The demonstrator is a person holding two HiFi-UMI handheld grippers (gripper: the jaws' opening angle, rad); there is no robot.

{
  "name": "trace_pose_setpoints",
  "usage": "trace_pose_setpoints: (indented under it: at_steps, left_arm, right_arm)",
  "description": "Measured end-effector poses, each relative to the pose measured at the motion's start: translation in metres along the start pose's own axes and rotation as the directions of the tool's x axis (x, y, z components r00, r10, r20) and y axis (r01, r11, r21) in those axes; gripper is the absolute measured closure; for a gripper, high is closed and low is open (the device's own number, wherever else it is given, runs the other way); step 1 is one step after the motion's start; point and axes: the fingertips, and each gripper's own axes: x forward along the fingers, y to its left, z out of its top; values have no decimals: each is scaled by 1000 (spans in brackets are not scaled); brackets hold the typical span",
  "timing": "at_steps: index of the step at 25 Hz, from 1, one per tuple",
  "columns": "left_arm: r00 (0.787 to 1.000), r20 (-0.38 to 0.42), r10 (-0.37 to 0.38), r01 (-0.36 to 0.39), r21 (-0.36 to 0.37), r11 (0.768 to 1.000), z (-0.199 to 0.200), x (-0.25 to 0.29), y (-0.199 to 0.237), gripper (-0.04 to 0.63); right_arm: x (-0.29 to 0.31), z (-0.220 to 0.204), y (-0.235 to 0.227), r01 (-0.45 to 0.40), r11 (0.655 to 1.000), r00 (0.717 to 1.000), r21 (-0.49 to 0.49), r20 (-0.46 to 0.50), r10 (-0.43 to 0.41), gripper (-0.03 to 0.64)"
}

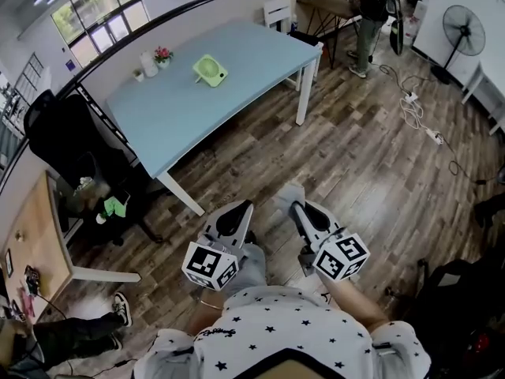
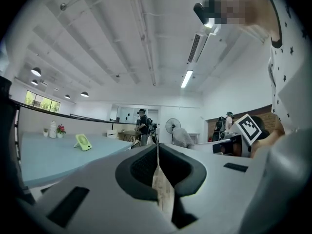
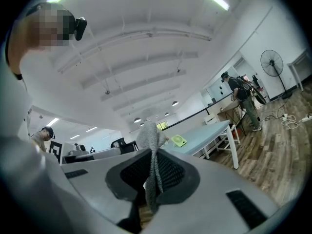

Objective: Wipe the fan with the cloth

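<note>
Right gripper (image 3: pixel 152 156) clamped on grey cloth (image 3: pixel 150 139); head view shows only tuft past its tips. Left gripper (image 2: pixel 157 148) jaws pressed together, empty. Green fan (image 1: pixel 210 70) on blue table (image 1: pixel 245 58), well apart from both.

cloth (image 3: pixel 148 134): grey nubbly fabric | floor (image 1: pixel 371 156): wood planks | table (image 1: pixel 197 117): smooth matt blue top | fan (image 1: pixel 210 70): green plastic

Left gripper (image 1: pixel 241 210) closed — right gripper (image 1: pixel 299 211) clamped on the cloth (image 3: pixel 148 136).
</note>
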Motion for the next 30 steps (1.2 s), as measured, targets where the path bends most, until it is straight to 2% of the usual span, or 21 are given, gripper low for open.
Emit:
trace_pose_setpoints:
  at_steps: [12,20,30]
  left_arm:
    - [1000,5,3,-3,-21,1000,-5,40,70,563]
    - [1000,-17,13,-14,-74,997,-24,65,120,563]
    - [999,-6,-44,43,-75,996,-11,116,174,563]
  right_arm:
    - [69,0,-23,21,1000,999,-10,-39,-21,588]
    - [119,-1,-44,47,999,996,-12,-78,-47,588]
    - [176,23,-72,113,993,991,-29,-73,-115,588]
